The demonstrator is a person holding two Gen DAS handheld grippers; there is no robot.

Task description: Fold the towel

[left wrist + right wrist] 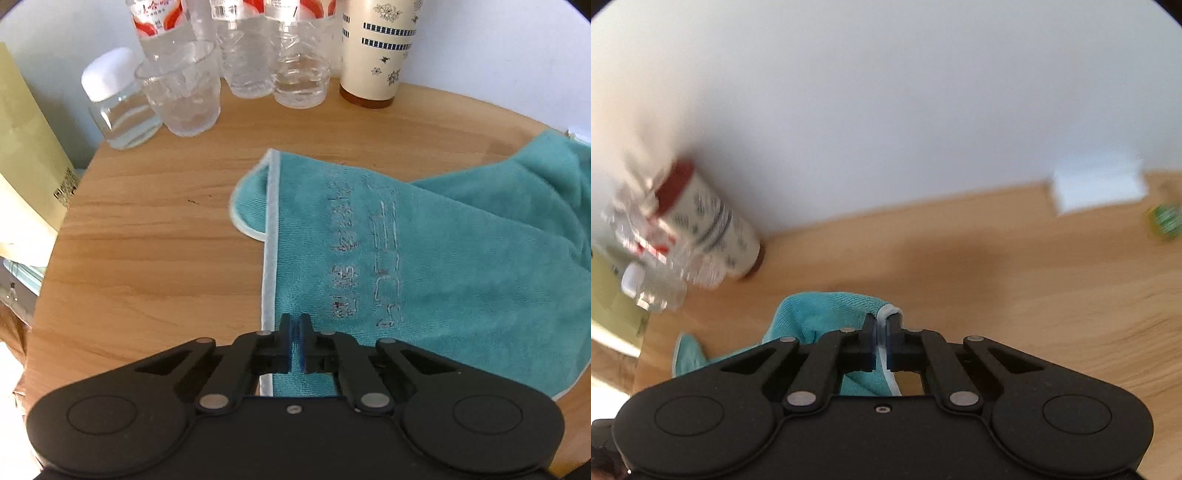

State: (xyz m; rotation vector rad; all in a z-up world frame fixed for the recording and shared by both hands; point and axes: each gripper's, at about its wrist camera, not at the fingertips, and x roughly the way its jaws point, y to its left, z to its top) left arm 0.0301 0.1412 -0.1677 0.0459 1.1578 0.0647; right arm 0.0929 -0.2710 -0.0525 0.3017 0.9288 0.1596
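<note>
A teal towel (424, 258) with a pale hem and stitched lettering lies partly folded on the round wooden table (147, 240), one rounded corner sticking out at its left. My left gripper (294, 321) is shut, its fingertips just right of the towel's left hem and low over the cloth; no fold of cloth shows between the pads. In the right wrist view my right gripper (882, 321) is shut on the towel's white hem (886, 314), lifting a bunched part of the towel (812, 314) off the table.
At the table's back stand a white-capped jar (118, 103), a clear tumbler (184, 92), several plastic water bottles (258, 48) and a cream patterned canister (373, 55). A yellow-green bag (26, 166) sits past the left edge. A white box (1097, 184) and a green object (1165, 221) lie far right.
</note>
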